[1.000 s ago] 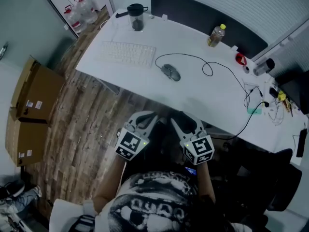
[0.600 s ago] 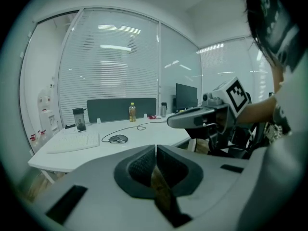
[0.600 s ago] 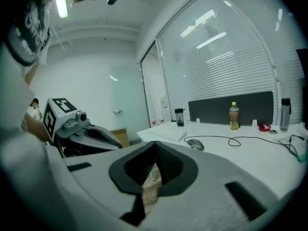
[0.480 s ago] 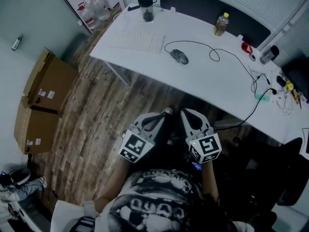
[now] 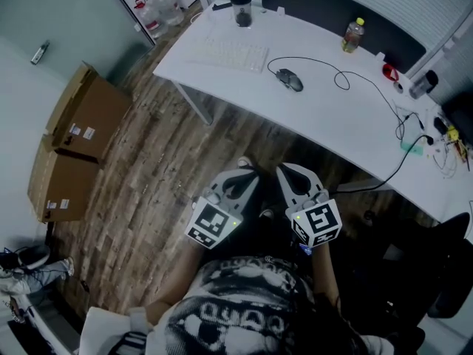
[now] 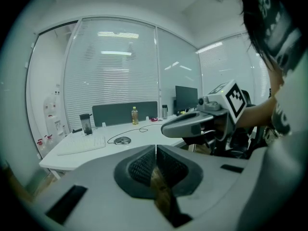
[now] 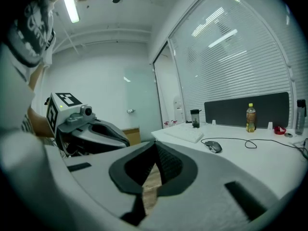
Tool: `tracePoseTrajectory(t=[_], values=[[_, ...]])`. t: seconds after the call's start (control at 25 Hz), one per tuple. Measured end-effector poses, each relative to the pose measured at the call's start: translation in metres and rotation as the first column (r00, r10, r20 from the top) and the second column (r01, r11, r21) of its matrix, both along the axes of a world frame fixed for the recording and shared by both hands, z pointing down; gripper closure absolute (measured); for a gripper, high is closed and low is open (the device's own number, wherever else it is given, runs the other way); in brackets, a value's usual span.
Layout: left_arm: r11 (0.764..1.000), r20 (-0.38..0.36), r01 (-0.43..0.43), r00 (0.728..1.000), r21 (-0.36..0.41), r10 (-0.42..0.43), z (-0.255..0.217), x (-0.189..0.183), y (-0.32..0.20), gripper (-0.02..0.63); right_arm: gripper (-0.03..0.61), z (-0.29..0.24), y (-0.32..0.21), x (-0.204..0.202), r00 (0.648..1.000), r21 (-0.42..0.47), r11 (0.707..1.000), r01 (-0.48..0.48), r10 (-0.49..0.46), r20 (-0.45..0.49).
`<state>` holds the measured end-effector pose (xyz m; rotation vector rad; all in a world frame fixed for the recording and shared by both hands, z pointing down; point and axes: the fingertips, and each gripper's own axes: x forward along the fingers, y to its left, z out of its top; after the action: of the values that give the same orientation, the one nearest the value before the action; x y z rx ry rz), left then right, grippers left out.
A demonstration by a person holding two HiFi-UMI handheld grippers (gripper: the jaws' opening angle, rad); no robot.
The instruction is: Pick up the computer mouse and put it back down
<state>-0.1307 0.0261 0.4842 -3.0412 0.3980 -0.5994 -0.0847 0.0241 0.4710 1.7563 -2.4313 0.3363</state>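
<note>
Mouse [image 5: 290,80] sits untouched on the white table [image 5: 336,124], just right of the keyboard [image 5: 235,53], cable [image 5: 341,80] looping off its far side towards the table's right end. I also see it in the left gripper view [image 6: 122,140] and the right gripper view [image 7: 213,147], well beyond the fingers in both.

Neither gripper is near it. The left gripper [image 5: 238,177] and right gripper [image 5: 290,176] hang side by side over the wooden floor [image 5: 162,168], short of the table edge. Both pairs of fingers are clenched on nothing, as the left [image 6: 156,150] and right [image 7: 155,148] gripper views confirm.

Versus a second ago: the table and mouse sit further up the head view, and more floor shows between the grippers and the table edge. The right fingers were apart then.

Black lidded cup [image 5: 240,7] and drink bottle [image 5: 354,35] stand at the table's far edge.
</note>
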Motion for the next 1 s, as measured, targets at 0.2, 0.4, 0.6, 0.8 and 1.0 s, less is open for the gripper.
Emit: tracePoseTrajectory(t=[0.2,0.4,0.6,0.8,1.0], values=[[1.000,-0.004,0.007,1.000,0.004,-0.007,-0.002,-0.007,0.004,0.609,0.581,0.000,0.001,-0.008,1.000,-0.006,1.000,0.022,-0.022,-0.013],[1.000,-0.001,0.008,1.000,0.005,-0.008,-0.002,-0.012,0.007,0.609,0.581,0.000,0.002,-0.013,0.999,-0.009,0.999,0.033,-0.033,-0.015],[1.000,0.000,0.004,1.000,0.007,-0.004,-0.002,-0.012,0.009,0.609,0.581,0.000,0.004,-0.014,0.999,-0.007,1.000,0.029,-0.029,-0.017],[1.000,-0.012,-0.004,1.000,0.016,0.004,-0.005,-0.009,0.011,0.609,0.581,0.000,0.004,-0.011,1.000,-0.005,1.000,0.023,-0.023,-0.022],[1.000,-0.008,-0.002,1.000,0.018,0.002,-0.003,-0.012,0.013,0.609,0.581,-0.001,0.004,-0.013,0.999,0.001,1.000,0.027,-0.027,-0.027]])
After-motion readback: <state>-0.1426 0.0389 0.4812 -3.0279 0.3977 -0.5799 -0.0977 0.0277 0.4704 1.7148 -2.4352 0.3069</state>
